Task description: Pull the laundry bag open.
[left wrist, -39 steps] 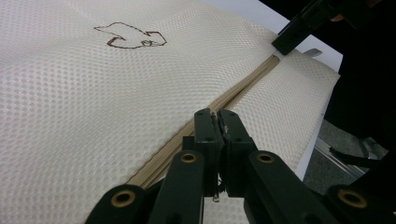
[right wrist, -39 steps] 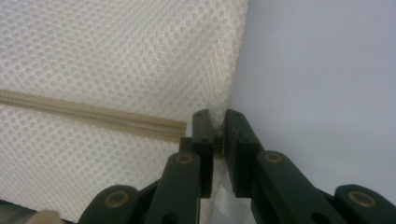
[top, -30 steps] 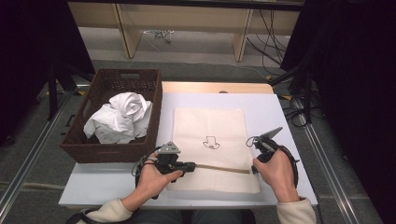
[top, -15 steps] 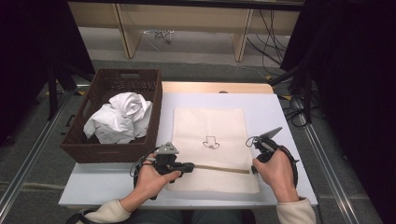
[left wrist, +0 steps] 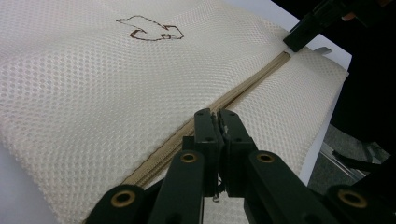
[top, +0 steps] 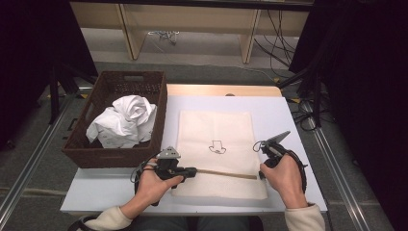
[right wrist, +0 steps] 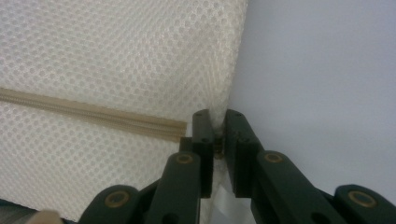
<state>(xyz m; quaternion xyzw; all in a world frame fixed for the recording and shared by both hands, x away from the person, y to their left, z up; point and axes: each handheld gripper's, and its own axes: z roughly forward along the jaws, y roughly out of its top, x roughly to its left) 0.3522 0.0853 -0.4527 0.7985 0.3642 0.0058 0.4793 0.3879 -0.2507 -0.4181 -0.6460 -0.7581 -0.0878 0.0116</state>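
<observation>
A cream mesh bag (top: 215,127) with a small brown drawing (top: 217,147) lies flat on the white table (top: 288,120). A tan zipper (top: 226,173) crosses its near part. My left gripper (top: 193,171) sits at the zipper's left end. In the left gripper view its jaws (left wrist: 217,126) are shut on a small metal piece that looks like the zipper pull, and the zipper (left wrist: 252,84) runs away from them toward the other gripper's black jaw (left wrist: 308,30). My right gripper (top: 261,173) is shut on the bag's right edge (right wrist: 217,128), just past the zipper's end (right wrist: 173,127).
A dark woven basket (top: 96,156) stands at the table's left and holds crumpled white cloth (top: 124,120). Bare table shows to the right of the bag (right wrist: 317,70). Wooden legs and cables lie on the floor beyond the table.
</observation>
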